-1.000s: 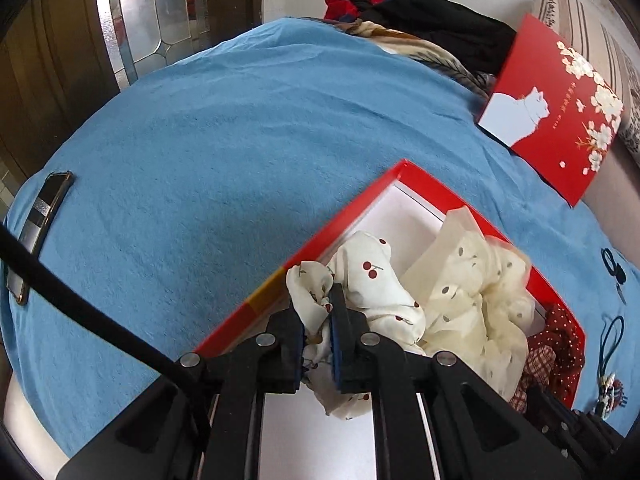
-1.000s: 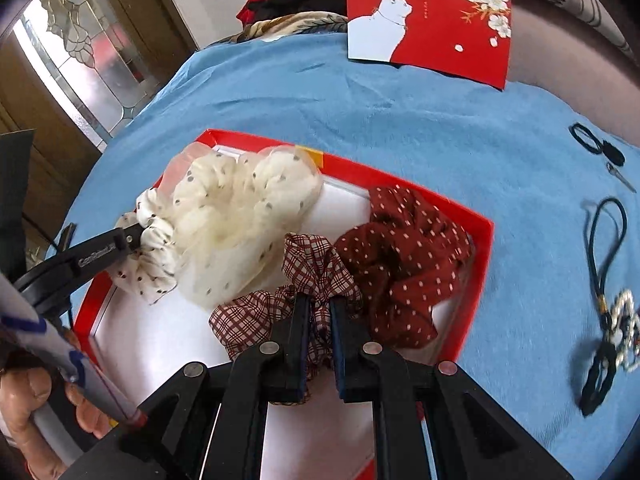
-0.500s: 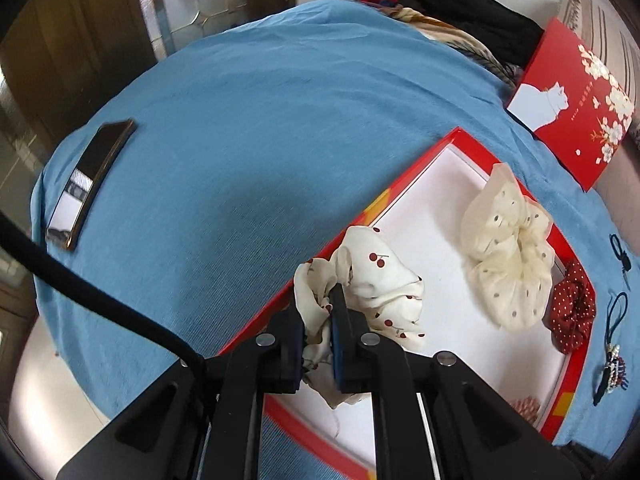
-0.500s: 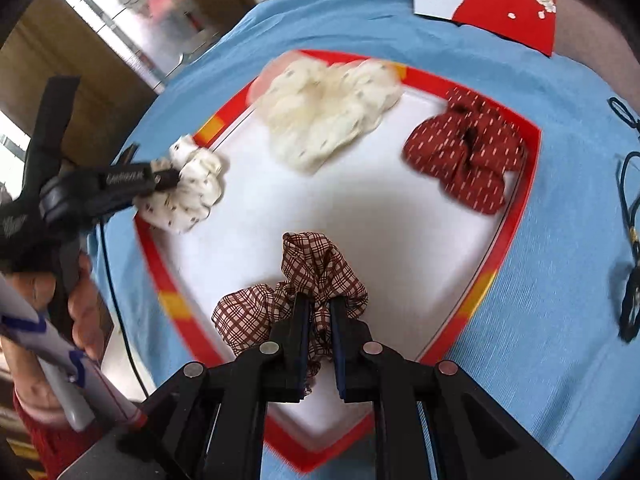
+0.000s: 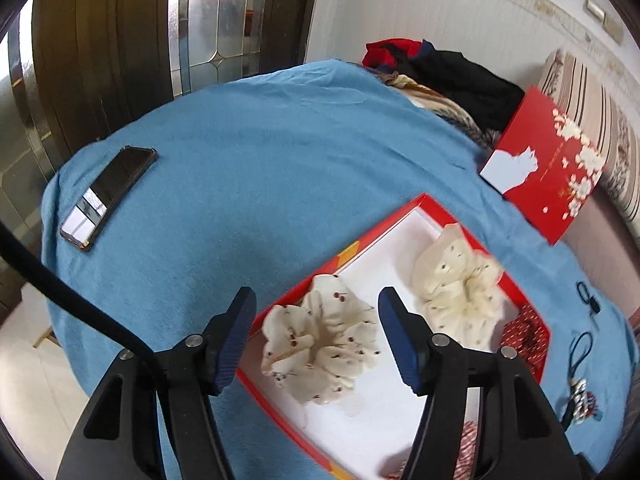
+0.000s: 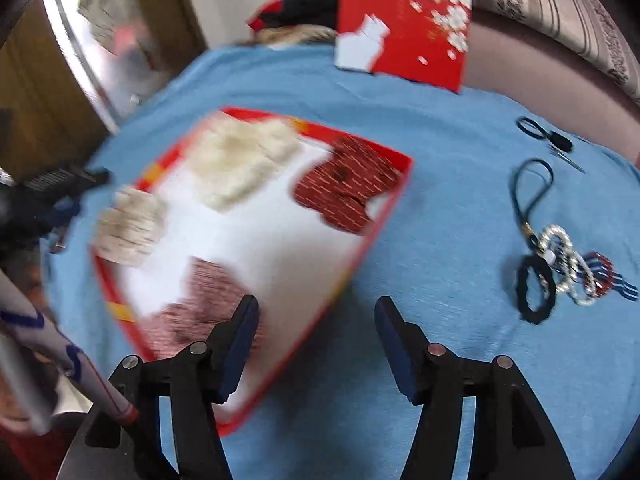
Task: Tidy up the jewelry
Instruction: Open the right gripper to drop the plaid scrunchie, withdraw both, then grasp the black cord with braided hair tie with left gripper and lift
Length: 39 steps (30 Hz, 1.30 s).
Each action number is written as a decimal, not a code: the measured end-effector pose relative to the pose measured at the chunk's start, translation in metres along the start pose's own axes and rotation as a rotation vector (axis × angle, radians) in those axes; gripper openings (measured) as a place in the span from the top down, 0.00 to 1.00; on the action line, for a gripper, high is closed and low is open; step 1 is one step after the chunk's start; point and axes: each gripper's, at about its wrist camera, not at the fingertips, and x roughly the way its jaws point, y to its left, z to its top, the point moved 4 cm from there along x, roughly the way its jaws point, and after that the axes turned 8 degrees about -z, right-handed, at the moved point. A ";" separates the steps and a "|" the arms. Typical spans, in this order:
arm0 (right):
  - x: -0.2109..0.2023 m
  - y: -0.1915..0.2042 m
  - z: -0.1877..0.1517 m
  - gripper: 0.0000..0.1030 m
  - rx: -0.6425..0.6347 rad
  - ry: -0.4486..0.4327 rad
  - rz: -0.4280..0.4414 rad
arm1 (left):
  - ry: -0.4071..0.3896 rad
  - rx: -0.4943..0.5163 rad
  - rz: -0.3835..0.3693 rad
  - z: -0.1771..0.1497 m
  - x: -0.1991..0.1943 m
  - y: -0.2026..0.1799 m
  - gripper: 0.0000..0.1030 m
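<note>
L gripper (image 5: 316, 340): we saw fingers (image 5: 236, 336) spread wide and opening, pads clear of cloth. The cherry-print scrunchie (image 5: 320, 344) lay below and between them, loose on the white floor of the red tray (image 5: 348, 250), near the tray's L edge. No contact that we could make out.

R gripper (image 6: 316, 344): fingers (image 6: 396, 344) also wide and opening, nothing gripped. The plaid scrunchie (image 6: 200, 300) lay in the tray (image 6: 394, 200) just beside the L finger, partly behind it; R-wrist view heavily blurred, so we could not tell if the finger touched it.

Other tray contents: cream dotted scrunchie (image 5: 456, 284) at the far side, apart from the cherry one; dark red dotted scrunchie (image 6: 344, 188) in the far R corner. All four lay separate on the white liner.

Outside the tray, on the blue bedspread (image 5: 248, 184): black hair tie (image 6: 536, 288) touching a beaded bracelet cluster (image 6: 568, 264), a thin black cord loop (image 6: 532, 188) running into the same cluster, and a small black loop w/ clip (image 6: 544, 136) further back. All well R of the tray.

Also noted: phone (image 5: 108, 196) at far L of the bedspread; red lid w/ white cat (image 5: 548, 168) propped behind the tray; clothes pile (image 5: 444, 72) at the back.
</note>
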 end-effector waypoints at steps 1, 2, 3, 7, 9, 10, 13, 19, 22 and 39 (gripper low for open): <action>0.009 -0.003 0.002 0.38 0.003 0.017 -0.009 | 0.006 -0.009 -0.009 -0.001 0.002 -0.001 0.39; 0.018 -0.003 0.001 0.44 0.012 0.040 -0.003 | 0.009 -0.012 -0.014 -0.001 0.003 -0.002 0.39; 0.022 -0.004 -0.002 0.55 0.019 0.054 0.003 | 0.012 -0.012 -0.017 -0.001 0.004 -0.003 0.39; 0.032 0.002 0.000 0.72 0.024 0.067 0.016 | 0.009 0.013 -0.030 -0.005 0.005 -0.016 0.39; 0.028 0.004 0.001 0.82 -0.019 0.051 -0.034 | -0.002 0.030 -0.033 -0.008 0.002 -0.024 0.39; 0.028 0.003 0.002 0.83 -0.034 0.044 -0.057 | -0.006 0.039 -0.033 -0.008 0.002 -0.026 0.39; 0.030 -0.007 0.005 0.84 -0.037 0.037 -0.084 | -0.006 0.055 -0.044 -0.007 0.003 -0.030 0.39; 0.034 -0.013 0.013 0.75 -0.062 0.005 -0.153 | -0.010 0.087 -0.057 -0.011 0.005 -0.047 0.39; 0.020 -0.034 0.010 0.63 -0.005 -0.012 -0.080 | -0.025 0.133 -0.087 -0.016 -0.001 -0.065 0.40; -0.035 -0.315 -0.039 0.57 0.386 -0.118 -0.242 | 0.192 0.453 -0.497 -0.119 0.008 -0.257 0.39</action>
